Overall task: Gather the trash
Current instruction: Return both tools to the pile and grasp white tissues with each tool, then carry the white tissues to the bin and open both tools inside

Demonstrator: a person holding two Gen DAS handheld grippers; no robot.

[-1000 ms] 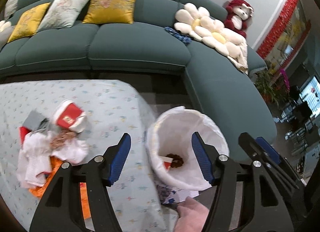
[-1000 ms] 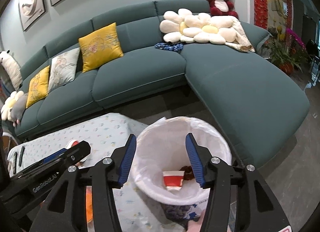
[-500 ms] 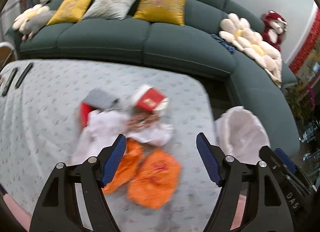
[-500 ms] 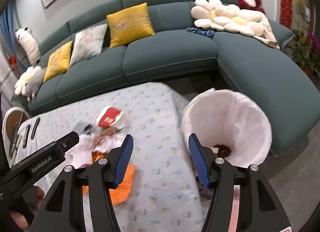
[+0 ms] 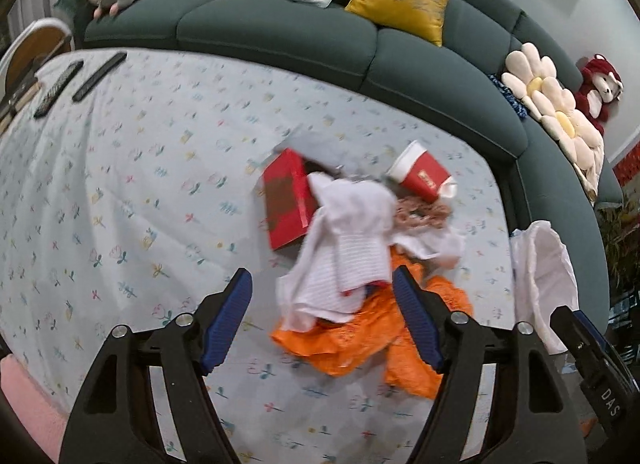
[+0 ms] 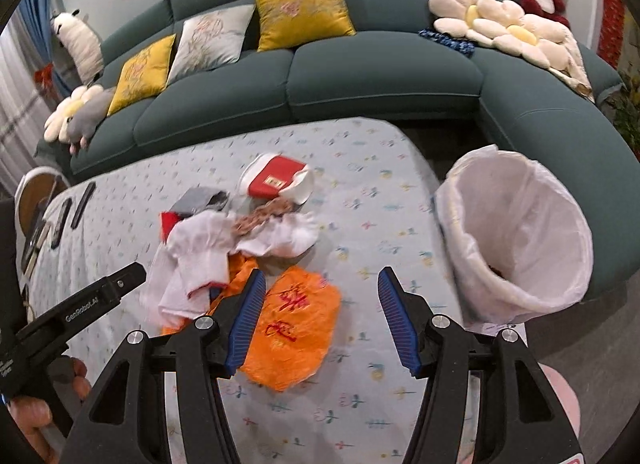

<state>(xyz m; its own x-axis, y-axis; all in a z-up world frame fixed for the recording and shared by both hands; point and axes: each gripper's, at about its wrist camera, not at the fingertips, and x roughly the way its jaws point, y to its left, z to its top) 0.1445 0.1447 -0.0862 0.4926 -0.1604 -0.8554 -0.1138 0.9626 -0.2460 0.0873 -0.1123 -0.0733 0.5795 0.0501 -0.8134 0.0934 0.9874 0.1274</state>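
Left gripper (image 5: 322, 316) is hanging over the near side of the trash heap, jaws spread but closing at this moment, nothing pinched; white cloth and orange plastic are sitting between the blue pads (image 5: 226, 320) without touching them. Right gripper (image 6: 320, 320) is hovering just beside it, jaws spread and holding nothing, its left pad overlapping the edge of the orange bag (image 6: 294, 328). The table (image 5: 120, 192) with the flowered cloth is lying wide open to the left of the heap, bare cloth all the way to two remotes (image 5: 76, 82) at the far left corner. The near table edge is running under the grippers; the right edge is rounding off close to the bin (image 6: 516, 232), which is standing off the table just beside that edge, white liner open, something dark at its bottom. The trash heap is sitting right of table centre, near that right edge: crumpled orange bags (image 5: 360, 340) nearest, with red characters on one; white tissues or cloth (image 5: 344, 248) piled over them; a flat red packet (image 5: 286, 204) lying left; brownish scraps (image 5: 420, 212) behind; a red and white paper cup (image 5: 422, 178) tipped on its side farthest out, beside a grey piece (image 6: 200, 200). Past the far table edge a narrow strip of floor, then the green sofa (image 6: 380, 76) curving round behind the bin, with yellow cushions (image 6: 302, 10) and a flower cushion (image 6: 496, 28).
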